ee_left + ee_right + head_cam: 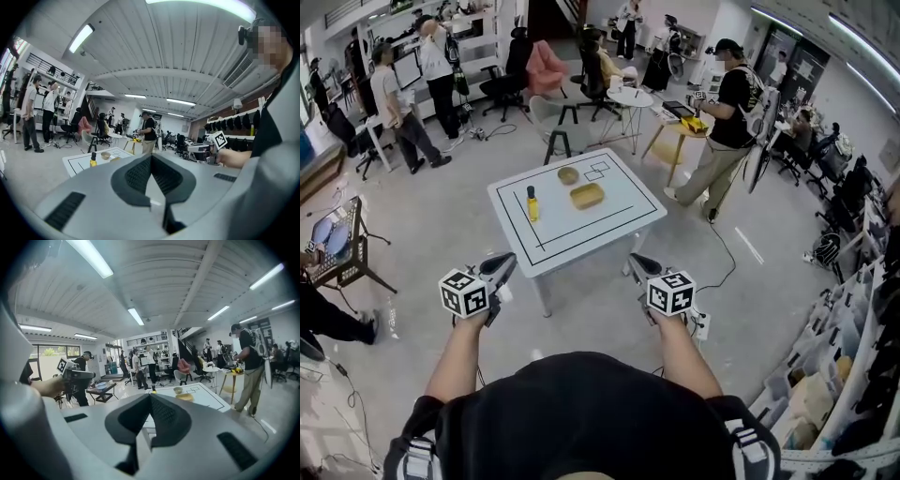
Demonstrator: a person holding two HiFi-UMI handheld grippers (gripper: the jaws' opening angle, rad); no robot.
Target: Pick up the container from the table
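Observation:
A flat yellow container (pixel 587 196) lies near the middle of the white table (pixel 623 228), inside a black outline. Beside it are a small tan bowl (pixel 569 175) and a yellow bottle (pixel 532 203) with a dark cap. Both grippers hang short of the table's near edge, well apart from these objects. My left gripper (pixel 506 264) is shut with nothing in it, and so is my right gripper (pixel 637 262). The left gripper view shows closed jaws (pixel 151 158) with the container (pixel 114 158) far off. From the right gripper (pixel 150 397) the container (pixel 185 396) also shows far beyond the closed jaws.
Several people stand around the room; one (pixel 727 122) is just past the table's right corner by a small wooden table (pixel 680 127). A black stool (pixel 558 141), a round white table (pixel 628 97) and office chairs stand behind. A cable (pixel 727 248) runs along the floor at right.

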